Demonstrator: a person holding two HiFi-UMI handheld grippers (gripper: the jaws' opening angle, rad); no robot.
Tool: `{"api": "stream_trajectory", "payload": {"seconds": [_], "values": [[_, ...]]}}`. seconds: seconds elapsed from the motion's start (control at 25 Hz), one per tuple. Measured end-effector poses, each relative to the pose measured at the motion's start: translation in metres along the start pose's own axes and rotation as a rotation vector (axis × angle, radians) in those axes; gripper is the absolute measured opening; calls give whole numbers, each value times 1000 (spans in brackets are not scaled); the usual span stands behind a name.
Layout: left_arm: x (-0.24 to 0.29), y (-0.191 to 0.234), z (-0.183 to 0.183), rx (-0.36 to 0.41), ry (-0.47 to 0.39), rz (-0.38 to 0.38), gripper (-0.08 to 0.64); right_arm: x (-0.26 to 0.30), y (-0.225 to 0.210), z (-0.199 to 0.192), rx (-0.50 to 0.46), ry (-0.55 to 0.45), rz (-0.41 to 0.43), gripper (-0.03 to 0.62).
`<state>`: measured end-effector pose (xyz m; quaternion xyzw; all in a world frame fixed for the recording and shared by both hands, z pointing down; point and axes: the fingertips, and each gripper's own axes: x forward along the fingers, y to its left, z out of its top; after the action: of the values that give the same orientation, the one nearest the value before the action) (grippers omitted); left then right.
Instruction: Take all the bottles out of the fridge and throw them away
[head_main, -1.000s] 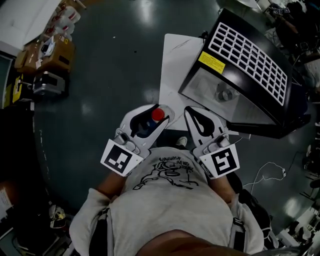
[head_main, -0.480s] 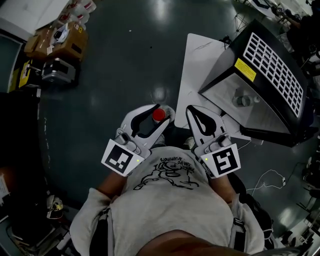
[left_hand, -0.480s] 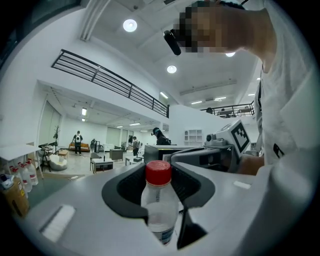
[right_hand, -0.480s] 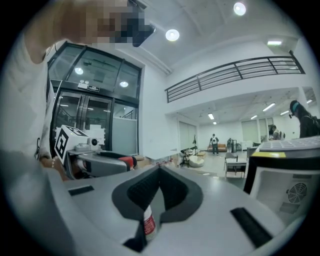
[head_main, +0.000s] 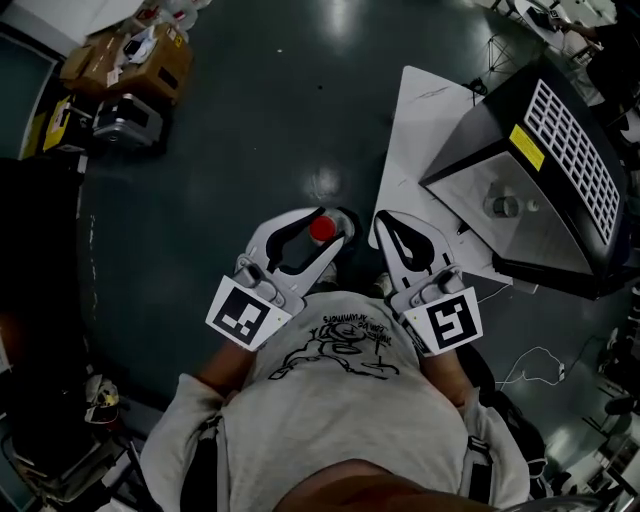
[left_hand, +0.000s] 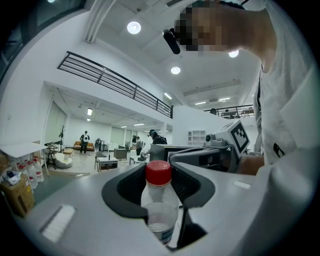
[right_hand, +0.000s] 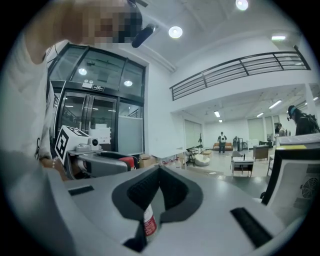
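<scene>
While our left gripper (head_main: 330, 218) grips a red-capped bottle (left_hand: 159, 200) out on the floor beside the fridge (head_main: 560, 150) and our right gripper (head_main: 386, 224) stays-free shut, binning remains, and what looks like another bottle (head_main: 500, 207) sits inside.

Cardboard boxes (head_main: 140, 65) are seen on the dark floor (head_main: 250, 130) at the upper left of the head view, and a white cable (head_main: 540, 352) is laid on it at the lower right. A railed balcony (left_hand: 115, 82), round ceiling lights (left_hand: 133, 27), glass doors (right_hand: 100, 120) and distant people (right_hand: 222, 141) are shown in the gripper views.
</scene>
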<state>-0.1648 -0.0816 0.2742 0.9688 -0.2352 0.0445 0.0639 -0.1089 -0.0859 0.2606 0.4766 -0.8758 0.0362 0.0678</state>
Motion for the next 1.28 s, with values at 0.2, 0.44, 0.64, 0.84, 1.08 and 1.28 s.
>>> {"api": "stream_trajectory", "payload": {"seconds": [0.2, 0.44, 0.64, 0.84, 1.08, 1.28], "values": [[-20, 5, -3, -5, -3, 21, 158, 9, 19, 0, 0, 4, 26, 9], [-40, 11, -8, -16, -5, 49, 158, 19, 38, 1, -9, 4, 57, 8], [-47, 17, -10, -20, -11, 73, 158, 26, 47, -1, -13, 3, 85, 9], [-52, 20, -9, -19, -11, 94, 158, 33, 51, -4, -8, 8, 110, 9], [-46, 17, -8, -20, -15, 118, 158, 31, 46, -4, -13, 10, 131, 9], [-32, 11, -6, -31, -22, 132, 158, 23, 33, -3, -16, 7, 145, 9]]}}
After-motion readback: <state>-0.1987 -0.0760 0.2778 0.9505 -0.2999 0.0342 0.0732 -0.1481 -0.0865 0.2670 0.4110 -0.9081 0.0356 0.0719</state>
